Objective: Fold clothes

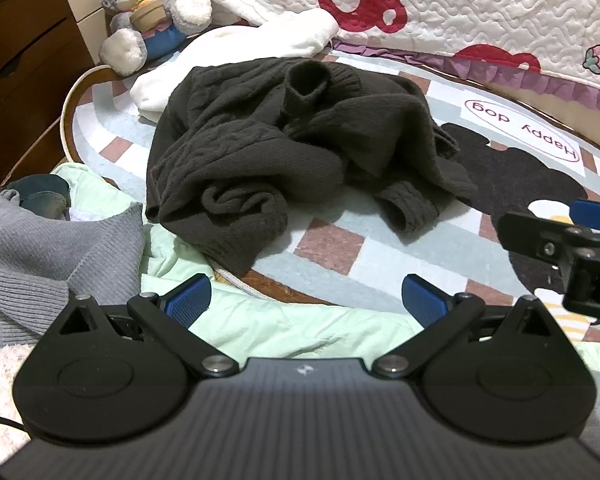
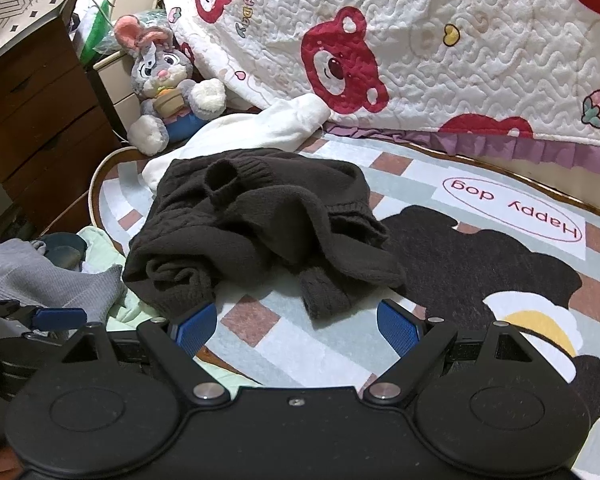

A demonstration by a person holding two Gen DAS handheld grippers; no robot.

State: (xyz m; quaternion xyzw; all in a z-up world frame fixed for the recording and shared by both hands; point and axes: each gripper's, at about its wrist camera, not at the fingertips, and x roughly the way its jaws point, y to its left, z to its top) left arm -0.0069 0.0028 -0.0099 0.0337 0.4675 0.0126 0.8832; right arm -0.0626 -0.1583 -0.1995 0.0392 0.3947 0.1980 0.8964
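Observation:
A dark brown knit sweater (image 1: 284, 148) lies crumpled in a heap on a patterned rug (image 1: 380, 240), one sleeve cuff sticking up at its top. It shows again in the right wrist view as the sweater (image 2: 260, 232) on the rug (image 2: 460, 240). My left gripper (image 1: 306, 300) hovers open just in front of the heap, nothing between its blue pads. My right gripper (image 2: 298, 326) is also open and empty, close to the sweater's near sleeve. The right gripper (image 1: 556, 236) appears at the right edge of the left wrist view.
A grey knit garment (image 1: 40, 248) and a pale green quilted piece (image 1: 260, 320) lie at the near left. White fleece clothing (image 1: 240, 48) sits behind the sweater, beside a plush rabbit (image 1: 148, 12). A bear-print quilt (image 2: 420, 40) hangs at the back. Wooden drawers (image 2: 40, 128) stand left.

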